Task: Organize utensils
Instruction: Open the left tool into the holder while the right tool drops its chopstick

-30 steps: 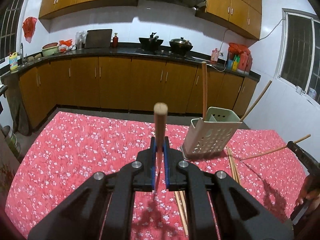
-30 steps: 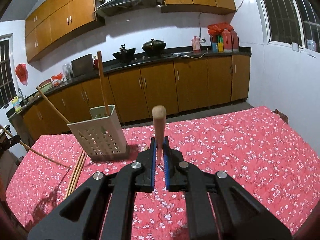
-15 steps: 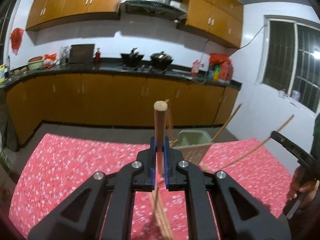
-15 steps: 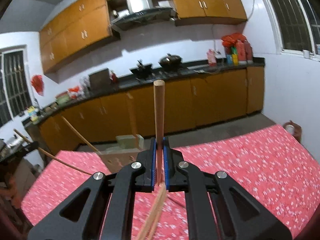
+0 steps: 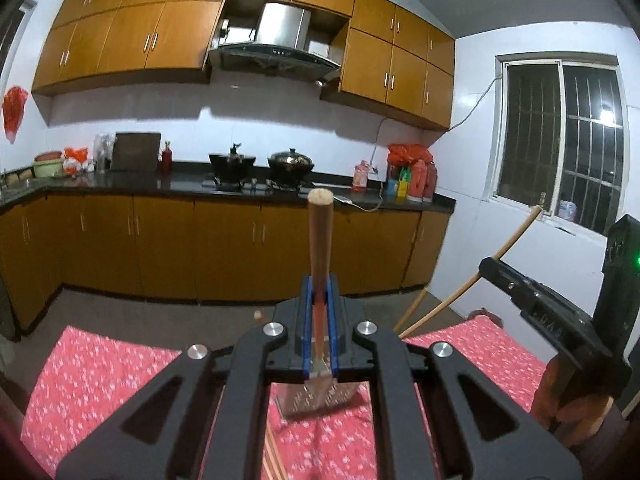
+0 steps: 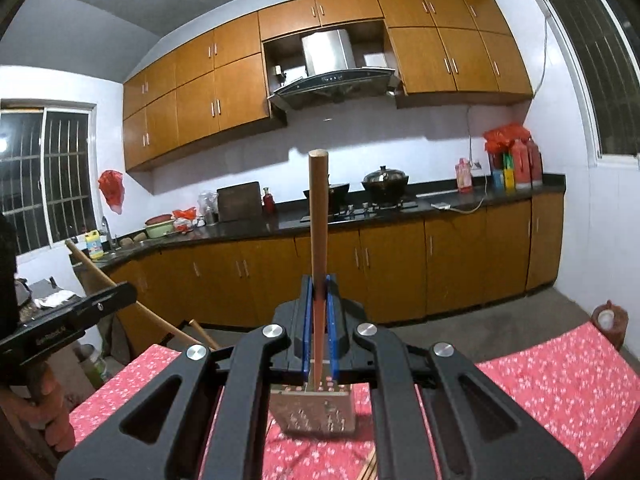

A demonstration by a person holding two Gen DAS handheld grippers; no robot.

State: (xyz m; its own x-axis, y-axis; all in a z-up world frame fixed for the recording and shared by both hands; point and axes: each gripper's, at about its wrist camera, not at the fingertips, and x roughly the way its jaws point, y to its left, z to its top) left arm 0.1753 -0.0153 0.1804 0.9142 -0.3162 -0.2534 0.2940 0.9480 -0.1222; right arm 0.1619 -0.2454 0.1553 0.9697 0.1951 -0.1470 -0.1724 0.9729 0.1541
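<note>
Each gripper, left gripper [image 5: 320, 296] and right gripper [image 6: 319, 300], is clamped tight on its own upright wooden chopstick [image 5: 319, 240] above the perforated holder [image 6: 312, 412].

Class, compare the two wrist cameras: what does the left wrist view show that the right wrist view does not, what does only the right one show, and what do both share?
Only the left wrist view shows the right gripper from the side, with its chopstick slanting up toward the barred window.

Only the right wrist view shows the left gripper from the side, the sink tap and the yellow bottle.

Both show a gripper shut on a chopstick, the perforated utensil holder on the red floral tablecloth, and the range hood.
</note>
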